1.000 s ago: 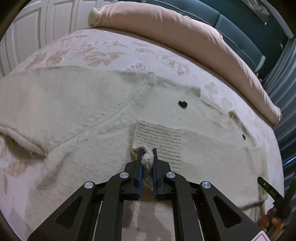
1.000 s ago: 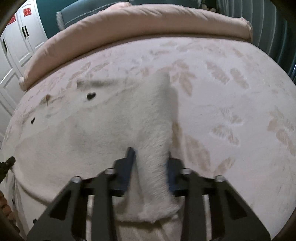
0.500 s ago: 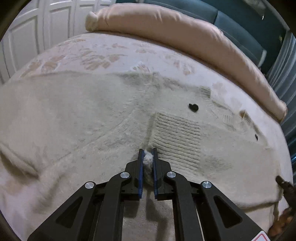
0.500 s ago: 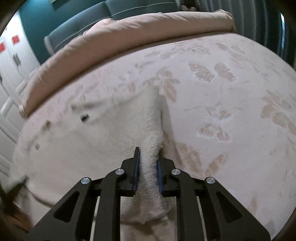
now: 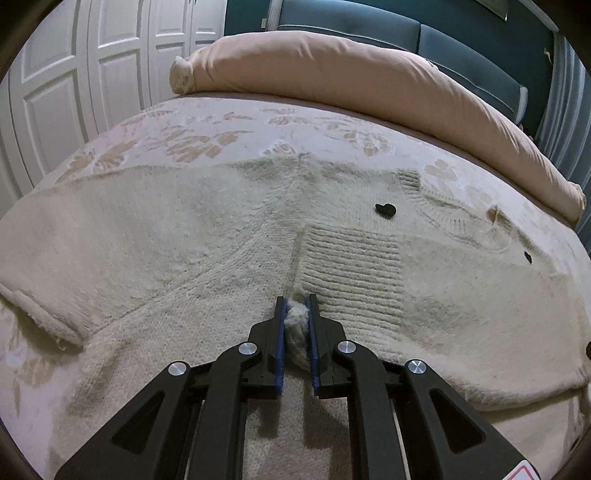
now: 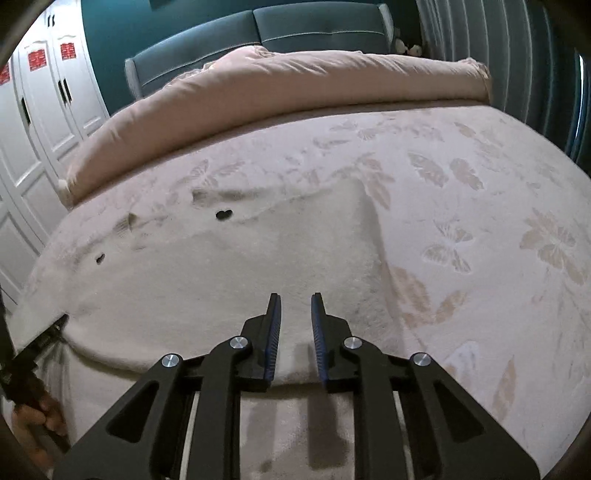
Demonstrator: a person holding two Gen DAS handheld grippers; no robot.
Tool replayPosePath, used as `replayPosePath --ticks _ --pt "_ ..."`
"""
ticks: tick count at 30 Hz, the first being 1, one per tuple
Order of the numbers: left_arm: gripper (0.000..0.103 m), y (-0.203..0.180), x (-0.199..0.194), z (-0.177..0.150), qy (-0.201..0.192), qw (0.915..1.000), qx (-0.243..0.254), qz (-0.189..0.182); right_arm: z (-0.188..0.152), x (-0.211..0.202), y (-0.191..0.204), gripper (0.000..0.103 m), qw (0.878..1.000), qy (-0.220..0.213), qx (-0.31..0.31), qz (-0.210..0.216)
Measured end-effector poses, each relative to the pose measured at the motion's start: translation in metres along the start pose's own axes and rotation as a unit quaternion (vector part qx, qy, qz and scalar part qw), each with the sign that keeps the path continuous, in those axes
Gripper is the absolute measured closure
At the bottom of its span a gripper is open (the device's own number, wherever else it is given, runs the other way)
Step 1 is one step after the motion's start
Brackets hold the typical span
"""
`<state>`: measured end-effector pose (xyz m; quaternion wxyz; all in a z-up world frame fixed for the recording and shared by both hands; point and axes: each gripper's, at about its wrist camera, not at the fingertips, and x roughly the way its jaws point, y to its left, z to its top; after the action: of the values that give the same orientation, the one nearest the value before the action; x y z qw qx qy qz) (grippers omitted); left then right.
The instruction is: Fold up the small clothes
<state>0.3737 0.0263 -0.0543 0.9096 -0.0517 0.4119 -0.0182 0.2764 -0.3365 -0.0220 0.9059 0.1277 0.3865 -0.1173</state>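
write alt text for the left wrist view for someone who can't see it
The left gripper pinches a bunched tuft of a cream knitted sweater, next to its ribbed cuff, which lies folded across the body. The sweater is spread flat on a bed with a pale leaf-patterned cover, and a small dark button shows near its neckline. A rolled peach duvet lies behind, before white wardrobe doors.

A bed [image 5: 229,125] fills the room's middle, its pale cover printed with tan leaves and butterflies. A pink duvet [image 5: 369,74] lies rolled along the bed's far edge, toward 12 o'clock. Behind it stands a teal padded headboard [image 6: 295,26] against a teal wall [image 6: 110,33]. White panelled wardrobe doors [image 5: 74,74] stand at 10 o'clock. Curtains [image 6: 461,29] hang at 2 o'clock. The light is dim.
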Motion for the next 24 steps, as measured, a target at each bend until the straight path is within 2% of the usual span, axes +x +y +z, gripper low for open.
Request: replayPosePath --ticks 2,10,13,15,17,19,22,24 --pt "0.093 -0.001 0.000 -0.001 -0.002 1.0000 0.003 0.003 -0.016 0.024 -0.004 0.088 0.999 0.027 -0.010 -0.019" --pt "0.091 -0.001 -0.001 -0.001 -0.003 1.0000 -0.001 0.003 -0.020 0.022 0.010 0.086 0.998 -0.004 -0.034 -0.050" --pt "0.083 0.004 -0.004 0.001 -0.003 0.9999 -0.013 -0.001 -0.021 0.022 0.011 0.086 0.998 -0.007 -0.033 -0.049" --pt "0.068 0.012 -0.010 0.003 -0.001 0.9995 -0.031 -0.003 -0.022 0.020 0.009 0.086 0.998 -0.008 -0.035 -0.051" --pt "0.057 0.023 -0.020 0.004 -0.005 0.9992 -0.037 0.014 -0.024 0.020 0.009 0.086 0.998 -0.008 -0.040 -0.057" --pt "0.053 0.036 -0.030 0.004 -0.010 0.9988 -0.032 0.036 -0.025 0.019 0.010 0.086 0.997 -0.009 -0.044 -0.063" --pt "0.043 0.077 -0.050 0.011 -0.023 0.9971 -0.034 0.065 -0.026 0.019 0.011 0.086 0.997 -0.009 -0.045 -0.065" --pt "0.026 0.111 -0.060 0.017 -0.029 0.9951 -0.054 0.078 -0.026 0.019 0.011 0.086 0.997 -0.009 -0.045 -0.065"
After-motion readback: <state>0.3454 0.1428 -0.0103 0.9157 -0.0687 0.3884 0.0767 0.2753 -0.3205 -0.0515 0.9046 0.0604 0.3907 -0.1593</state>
